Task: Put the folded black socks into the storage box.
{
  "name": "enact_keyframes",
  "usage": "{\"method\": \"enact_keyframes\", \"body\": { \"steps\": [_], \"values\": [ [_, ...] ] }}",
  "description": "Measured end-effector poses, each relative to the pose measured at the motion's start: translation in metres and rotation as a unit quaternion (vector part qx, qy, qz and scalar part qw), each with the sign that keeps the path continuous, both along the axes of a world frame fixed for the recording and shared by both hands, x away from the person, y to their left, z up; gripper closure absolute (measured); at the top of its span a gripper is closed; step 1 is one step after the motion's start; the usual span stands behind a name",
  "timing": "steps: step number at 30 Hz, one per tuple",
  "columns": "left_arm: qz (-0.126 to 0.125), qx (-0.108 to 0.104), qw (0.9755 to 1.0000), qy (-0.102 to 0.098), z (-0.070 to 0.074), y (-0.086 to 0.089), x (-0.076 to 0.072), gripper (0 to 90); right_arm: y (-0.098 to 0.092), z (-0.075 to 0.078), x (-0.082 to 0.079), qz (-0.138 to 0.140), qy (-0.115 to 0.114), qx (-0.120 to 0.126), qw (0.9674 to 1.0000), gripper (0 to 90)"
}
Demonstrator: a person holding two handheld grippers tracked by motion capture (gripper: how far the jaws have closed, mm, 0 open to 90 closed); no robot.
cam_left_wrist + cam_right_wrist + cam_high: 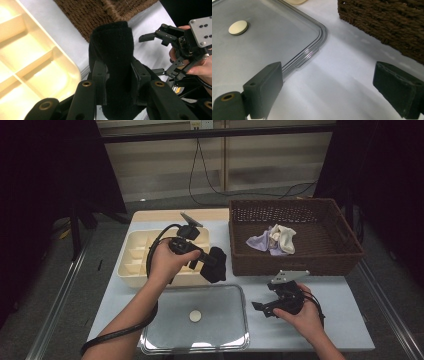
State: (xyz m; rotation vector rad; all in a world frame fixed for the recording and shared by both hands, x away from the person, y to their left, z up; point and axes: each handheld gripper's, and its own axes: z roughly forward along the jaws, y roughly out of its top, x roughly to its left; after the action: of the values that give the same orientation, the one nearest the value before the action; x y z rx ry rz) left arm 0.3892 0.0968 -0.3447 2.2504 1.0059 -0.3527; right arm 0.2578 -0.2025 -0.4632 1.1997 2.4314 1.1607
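Black knitted sock bundle [112, 60], thick, fuzzy and folded into a soft roll, is clamped between the left gripper's [212, 262] jaws and held in the air over the table's middle, between the cream plastic divided organizer box [131, 251] and the dark brown wicker basket [295, 257], presumably for sorting into a compartment. The right gripper [332, 92] hangs spread and empty near the table's front edge, beside the clear plastic lid [274, 42], leaving the way free.

No legible text or labels anywhere

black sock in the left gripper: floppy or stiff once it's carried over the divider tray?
Likely floppy: the black sock bulges around the left gripper pads. Probably light, since it stands up unsupported above them. Unlikely to slip: the knit looks fuzzy.
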Motion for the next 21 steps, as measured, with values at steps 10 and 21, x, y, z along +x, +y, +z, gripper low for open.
{"method": "enact_keyframes", "body": {
  "steps": [10, 21],
  "values": [
    [0.011, 0.006, 0.9999, -0.006, 0.010, 0.013, 0.011, 69.8, 0.000, -0.001, 0.000, 0.009, 0.001, 0.004, 1.0000, 6.6],
    [0.058, -0.001, 0.9983, -0.005, 0.014, 0.021, 0.019, 69.7, 0.001, -0.001, 0.000, 0.015, 0.000, 0.007, 0.9999, 4.0]
  ]
}}
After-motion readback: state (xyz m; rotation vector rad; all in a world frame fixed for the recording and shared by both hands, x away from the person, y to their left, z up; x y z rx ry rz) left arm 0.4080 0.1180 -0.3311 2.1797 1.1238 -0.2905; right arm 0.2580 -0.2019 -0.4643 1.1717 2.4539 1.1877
